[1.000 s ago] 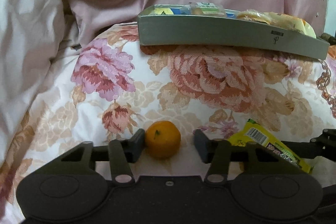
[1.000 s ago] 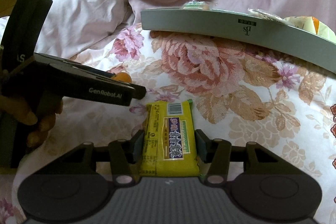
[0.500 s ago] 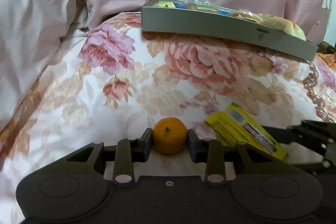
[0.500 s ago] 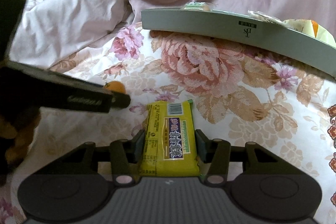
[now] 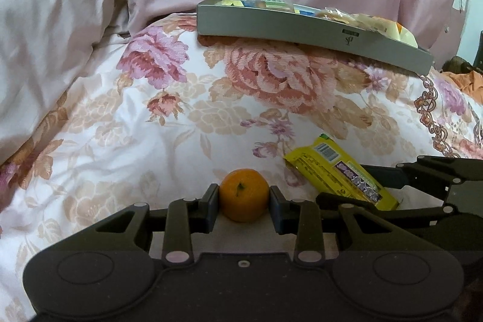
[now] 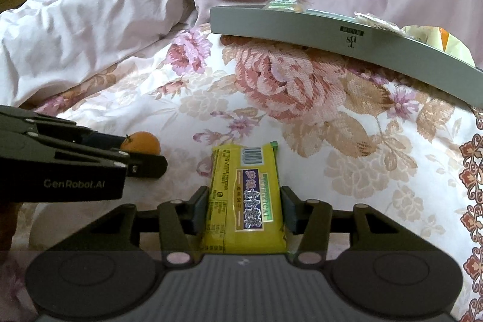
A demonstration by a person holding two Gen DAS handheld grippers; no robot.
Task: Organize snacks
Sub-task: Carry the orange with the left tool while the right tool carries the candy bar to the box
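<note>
My left gripper [image 5: 244,199] is shut on a small orange mandarin [image 5: 244,194], low over the floral bedspread; the mandarin [image 6: 141,142] and the left gripper [image 6: 145,165] also show in the right wrist view. My right gripper [image 6: 244,208] is shut on a yellow snack packet [image 6: 246,198], which lies flat between the fingers. The packet [image 5: 341,174] shows to the right in the left wrist view. A grey tray [image 5: 302,33] holding several snacks sits farther back on the bed; it also shows in the right wrist view [image 6: 332,32].
A crumpled pink duvet [image 5: 75,35] is heaped at the left and behind the tray. The floral bedspread [image 5: 181,116] lies between the grippers and the tray. An orange cloth [image 5: 465,80] lies at the far right edge.
My left gripper closed from open onto the mandarin and lifted back a little. My right gripper stayed shut on the yellow packet, nearly still.
</note>
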